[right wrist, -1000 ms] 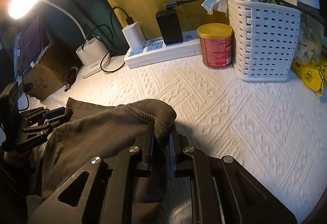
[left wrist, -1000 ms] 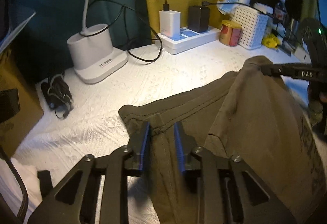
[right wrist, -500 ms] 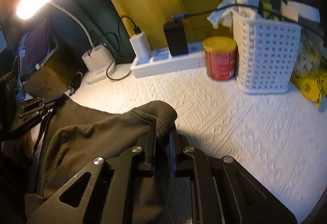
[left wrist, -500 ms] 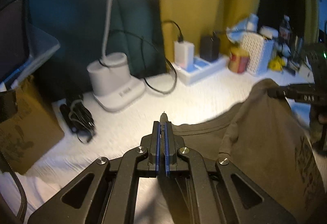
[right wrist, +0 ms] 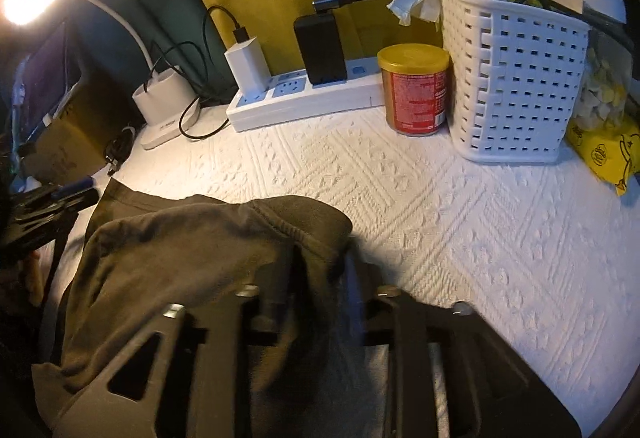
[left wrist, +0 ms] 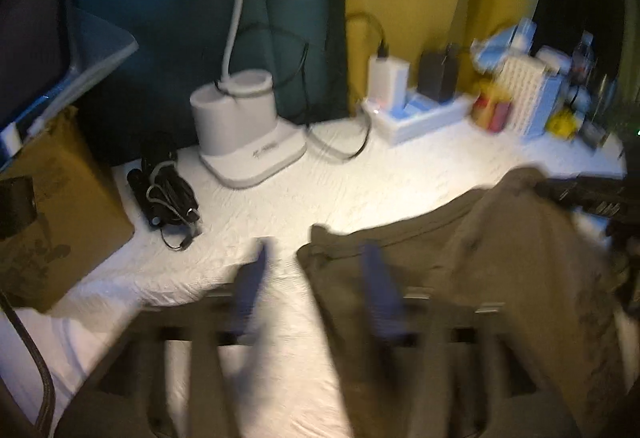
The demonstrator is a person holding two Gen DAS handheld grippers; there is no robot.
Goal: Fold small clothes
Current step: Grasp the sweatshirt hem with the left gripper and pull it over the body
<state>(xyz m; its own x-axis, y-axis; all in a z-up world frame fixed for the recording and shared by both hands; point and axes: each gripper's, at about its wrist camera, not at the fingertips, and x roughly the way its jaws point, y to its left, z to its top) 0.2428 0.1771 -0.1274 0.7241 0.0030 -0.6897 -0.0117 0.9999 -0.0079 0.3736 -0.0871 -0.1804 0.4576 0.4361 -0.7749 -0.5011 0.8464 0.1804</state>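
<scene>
Left gripper (left wrist: 316, 290): jaws spread wide, blurred; one jaw lies over the shirt (left wrist: 480, 270) edge, the other over bare cloth (left wrist: 360, 174). Nothing is pinched. Right gripper (right wrist: 320, 278): jaws slightly apart with a bunched shirt (right wrist: 192, 238) fold between them; whether they grip it cannot be told. The olive shirt lies crumpled on the white-covered desk, in front of the power strip (right wrist: 304, 94). A can (right wrist: 414, 88) and basket (right wrist: 516, 78) stand right of the strip, a lamp base (right wrist: 166, 106) left of it.
</scene>
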